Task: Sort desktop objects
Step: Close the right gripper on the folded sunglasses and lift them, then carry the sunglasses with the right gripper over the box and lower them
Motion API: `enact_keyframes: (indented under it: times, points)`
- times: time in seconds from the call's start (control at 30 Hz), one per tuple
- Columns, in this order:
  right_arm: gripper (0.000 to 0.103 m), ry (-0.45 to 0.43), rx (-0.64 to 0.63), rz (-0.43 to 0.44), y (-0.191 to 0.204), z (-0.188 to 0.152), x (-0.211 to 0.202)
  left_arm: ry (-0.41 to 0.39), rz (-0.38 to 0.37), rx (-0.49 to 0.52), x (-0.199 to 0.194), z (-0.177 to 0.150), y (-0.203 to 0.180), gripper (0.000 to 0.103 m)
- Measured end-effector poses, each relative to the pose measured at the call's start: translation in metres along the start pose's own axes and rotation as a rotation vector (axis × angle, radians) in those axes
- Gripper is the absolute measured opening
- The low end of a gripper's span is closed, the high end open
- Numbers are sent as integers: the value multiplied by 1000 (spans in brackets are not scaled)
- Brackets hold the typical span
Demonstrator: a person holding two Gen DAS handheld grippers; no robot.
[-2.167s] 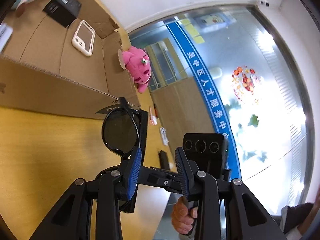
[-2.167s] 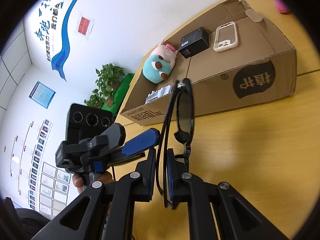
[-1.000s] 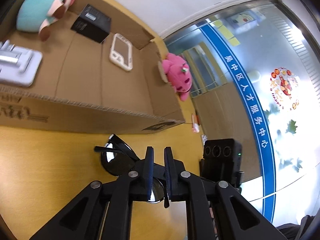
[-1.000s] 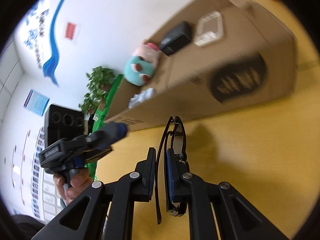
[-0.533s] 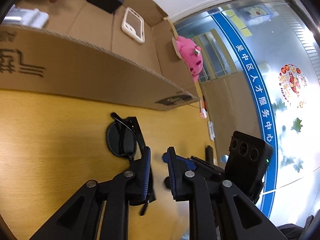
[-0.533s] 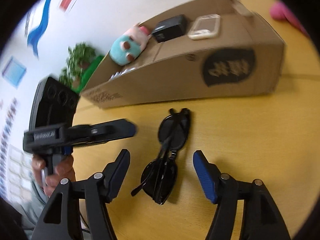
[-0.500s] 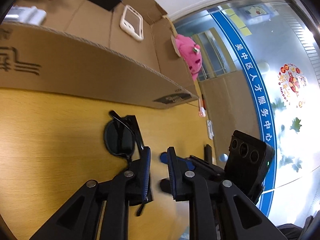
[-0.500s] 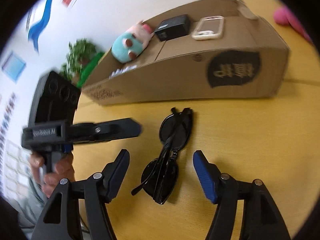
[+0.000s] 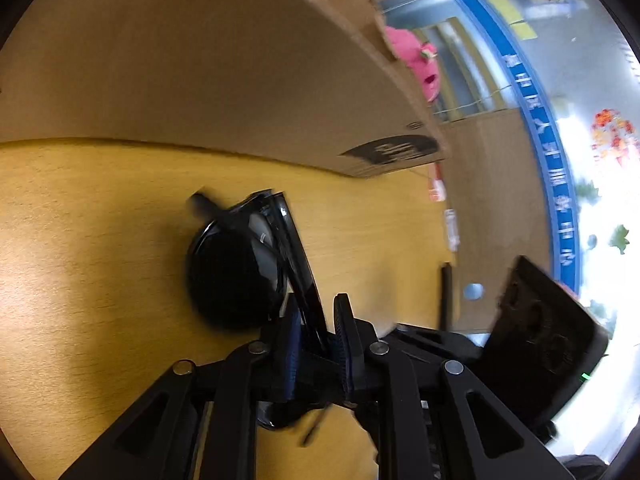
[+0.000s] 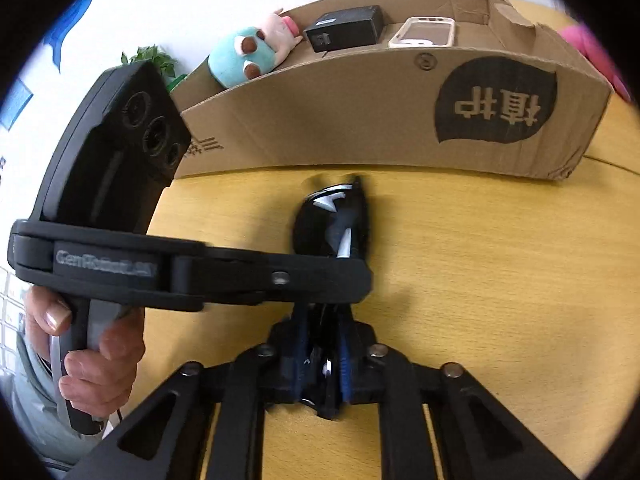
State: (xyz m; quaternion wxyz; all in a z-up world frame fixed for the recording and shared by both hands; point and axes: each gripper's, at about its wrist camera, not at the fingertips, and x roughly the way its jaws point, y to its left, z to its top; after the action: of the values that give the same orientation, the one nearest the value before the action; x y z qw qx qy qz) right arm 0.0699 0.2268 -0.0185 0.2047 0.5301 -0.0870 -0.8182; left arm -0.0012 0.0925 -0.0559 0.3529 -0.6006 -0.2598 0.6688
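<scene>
Left wrist view first: the left gripper (image 9: 316,336) has its blue pads drawn in on the folded arms of the sunglasses (image 9: 236,276), which lie on the yellow desk (image 9: 80,240) just near of the cardboard box (image 9: 200,80). One dark lens shows to the left of the fingers. Gripping the stacked arms rather than the lens likely keeps the glass clear of the pads. A pink plush (image 9: 416,60) sits beyond the box's right end.

Right wrist view: the right gripper (image 10: 324,360) is closed on the near end of the same sunglasses (image 10: 332,224), while the left gripper's body (image 10: 200,276) crosses in front from the left, so both tools hold the one pair, probably to steady it for a lift. In the box (image 10: 360,120), far of the glasses, lie a teal plush (image 10: 240,56), a black case (image 10: 348,32) and a white phone (image 10: 424,32), which suggests the box is where sorted things go.
</scene>
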Motion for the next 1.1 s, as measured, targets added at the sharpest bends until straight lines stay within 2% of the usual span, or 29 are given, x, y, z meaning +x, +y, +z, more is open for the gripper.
enact_keyframes:
  times: [0.13,0.33,0.5,0.7,0.93,1.1]
  points:
    - [11,0,-10,-1,4,-3,0,-2,24,8,-4,-3,-2,11]
    - [11,-38,-27,-3,14,3,-9,-52,38,45,-21,-3,-21,8]
    - [11,-99,-47,11,25,18,-28,-107,40,99,-46,6,-40,8]
    - [11,-176,-86,16,34,44,-52,-159,54,178,-78,32,-67,8]
    - [11,-276,-120,44,40,116,-71,-229,94,274,-109,92,-99,8]
    - [11,-302,-98,86,35,169,-69,-257,105,296,-119,138,-103,8]
